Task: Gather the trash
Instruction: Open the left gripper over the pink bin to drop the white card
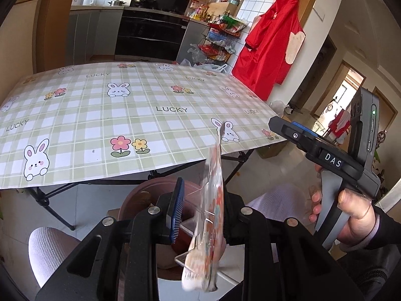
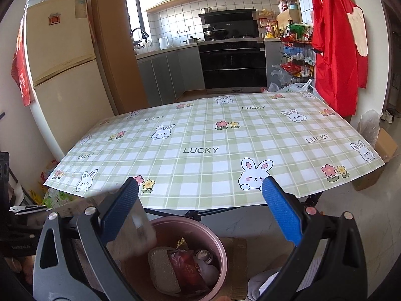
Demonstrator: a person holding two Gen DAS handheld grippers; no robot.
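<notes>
Wrapper (image 1: 209,215) hangs over pink bin (image 2: 215,240); table (image 2: 200,135) beyond; red apron (image 1: 270,42) beside.

The tablecloth (image 2: 213,135) is showing a pale green and white check with white rabbits, pink and yellow flowers and grey "LUCKY" lettering. The wrapper (image 1: 210,215) is showing clear film with orange and white print. The bin (image 2: 220,248) is looking dusty pink. Both sets of fingers (image 2: 280,210) are wearing blue pads. A red apron (image 1: 270,45) is hanging behind.
</notes>
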